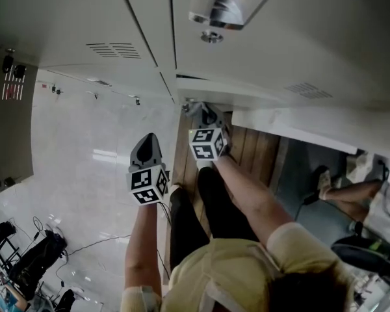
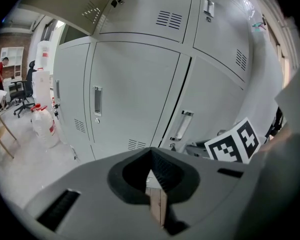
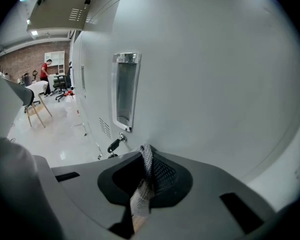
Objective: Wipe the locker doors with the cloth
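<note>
Your right gripper clamping mesh cloth, holding it close to locker door, just below recessed handle. Left gripper hanging closed, empty, farther from handle. Wiping step likely starting; next you're needing firm contact, sweeping across panel.

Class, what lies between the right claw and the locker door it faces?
The grey mesh cloth, pinched in the right claw, pointing at the locker door; seen in the right gripper view.
</note>
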